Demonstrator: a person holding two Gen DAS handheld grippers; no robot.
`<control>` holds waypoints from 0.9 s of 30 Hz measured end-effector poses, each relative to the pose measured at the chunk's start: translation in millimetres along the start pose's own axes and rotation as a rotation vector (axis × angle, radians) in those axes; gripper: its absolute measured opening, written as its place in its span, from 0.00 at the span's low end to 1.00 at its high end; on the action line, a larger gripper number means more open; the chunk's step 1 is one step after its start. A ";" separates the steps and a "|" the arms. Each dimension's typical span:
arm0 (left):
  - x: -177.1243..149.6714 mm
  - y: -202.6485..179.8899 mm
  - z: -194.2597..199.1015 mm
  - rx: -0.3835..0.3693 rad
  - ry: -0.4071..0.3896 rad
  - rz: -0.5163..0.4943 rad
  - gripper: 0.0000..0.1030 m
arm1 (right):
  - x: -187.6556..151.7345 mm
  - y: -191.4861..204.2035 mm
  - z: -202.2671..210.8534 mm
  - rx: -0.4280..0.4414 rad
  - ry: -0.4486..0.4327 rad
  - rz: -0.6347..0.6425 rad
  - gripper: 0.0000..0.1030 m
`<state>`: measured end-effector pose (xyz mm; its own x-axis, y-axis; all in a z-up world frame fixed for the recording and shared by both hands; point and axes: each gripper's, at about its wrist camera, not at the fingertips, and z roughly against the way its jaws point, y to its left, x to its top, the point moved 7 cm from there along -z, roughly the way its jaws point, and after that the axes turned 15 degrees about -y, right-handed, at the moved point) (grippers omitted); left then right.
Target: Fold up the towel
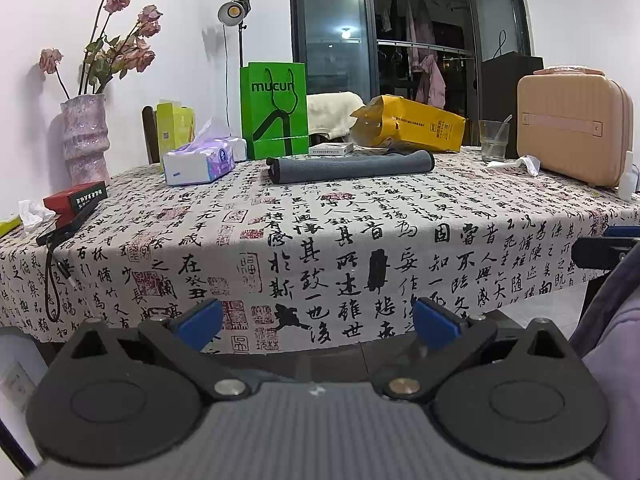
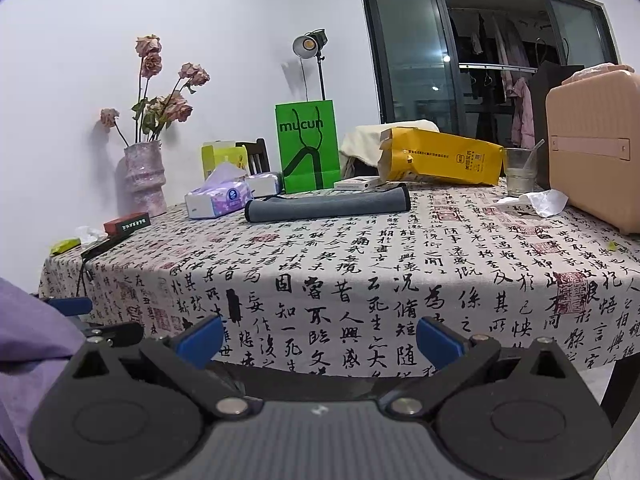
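A dark grey towel lies folded into a long narrow strip at the far middle of the table, which has a calligraphy-print cloth. It also shows in the right wrist view. My left gripper is open and empty, held off the table's near edge, far from the towel. My right gripper is open and empty, also at the near edge. Its blue-tipped fingers show at the right edge of the left wrist view.
Behind the towel stand a green paper bag, a yellow bag and a small flat box. A tissue pack, a vase and a red box are at left. A glass and a pink case are at right.
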<state>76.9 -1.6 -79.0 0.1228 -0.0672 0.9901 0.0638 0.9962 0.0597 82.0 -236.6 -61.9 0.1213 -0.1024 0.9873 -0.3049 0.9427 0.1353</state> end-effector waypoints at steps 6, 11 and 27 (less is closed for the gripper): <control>0.0 0.0 0.1 0.000 0.000 0.000 1.00 | -0.8 -0.6 0.0 0.002 0.002 -0.003 1.00; 0.0 0.0 0.1 0.000 0.000 0.000 1.00 | -1.2 -0.8 -0.3 0.003 0.004 -0.005 1.00; 0.0 -0.2 1.1 0.005 -0.002 -0.003 1.00 | -1.9 -1.3 -1.0 0.003 0.005 -0.007 1.00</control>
<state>75.7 -1.8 -78.9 0.1206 -0.0697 0.9903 0.0588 0.9963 0.0629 83.2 -237.3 -64.0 0.1285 -0.1078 0.9858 -0.3067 0.9410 0.1429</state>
